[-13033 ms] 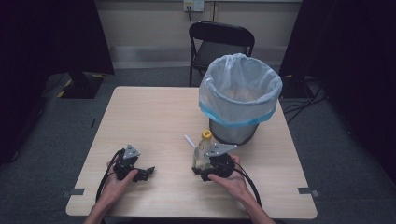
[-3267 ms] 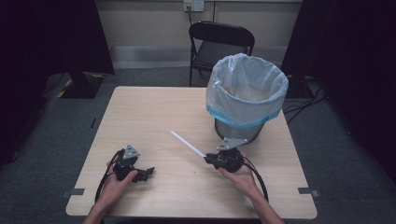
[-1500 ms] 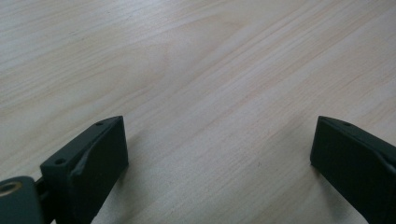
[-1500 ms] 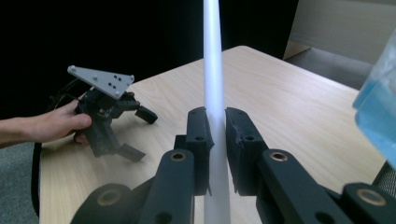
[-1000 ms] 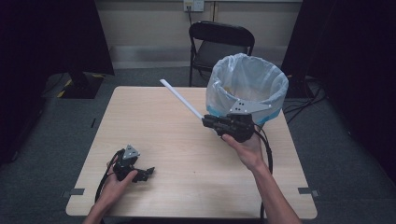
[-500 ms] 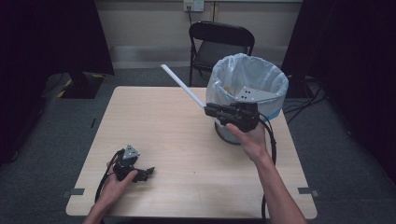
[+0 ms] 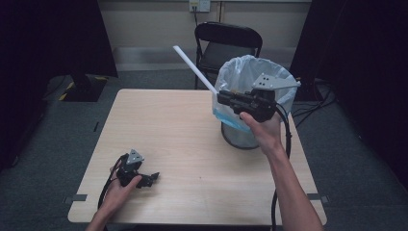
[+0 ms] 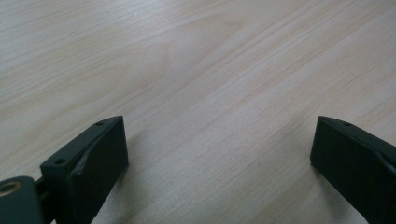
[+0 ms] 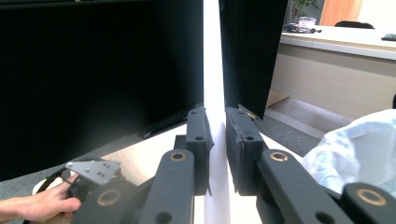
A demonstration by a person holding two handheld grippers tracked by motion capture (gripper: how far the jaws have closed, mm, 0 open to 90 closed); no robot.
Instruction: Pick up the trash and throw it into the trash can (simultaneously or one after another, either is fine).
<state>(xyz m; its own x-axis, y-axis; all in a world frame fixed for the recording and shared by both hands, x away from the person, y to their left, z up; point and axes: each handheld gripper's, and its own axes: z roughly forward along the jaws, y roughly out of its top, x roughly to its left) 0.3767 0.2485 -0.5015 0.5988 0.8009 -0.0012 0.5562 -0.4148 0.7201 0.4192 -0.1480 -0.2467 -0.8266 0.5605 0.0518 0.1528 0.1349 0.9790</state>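
A long white stick (image 7: 195, 69) juts up and to the left from my right gripper (image 7: 222, 98), which is shut on it and held in the air in front of the bin (image 7: 240, 130). In the right gripper view the white stick (image 9: 212, 70) runs straight up between the two pads (image 9: 201, 133), which press on it from both sides. My left gripper (image 7: 153, 177) rests on the wooden table (image 7: 163, 125) near its front left corner. In the left gripper view its fingers (image 8: 100, 149) stand wide apart over bare wood with nothing between them.
The wire bin has a white and blue liner bag (image 7: 260, 72) and stands at the table's right side. A black folding chair (image 7: 226, 41) is behind the table. Dark screens (image 9: 102, 60) stand on both sides of the room.
My right hand has risen with the white stick and moved toward the bin's rim; the stick's far end now points higher. The left gripper has stayed where it was.
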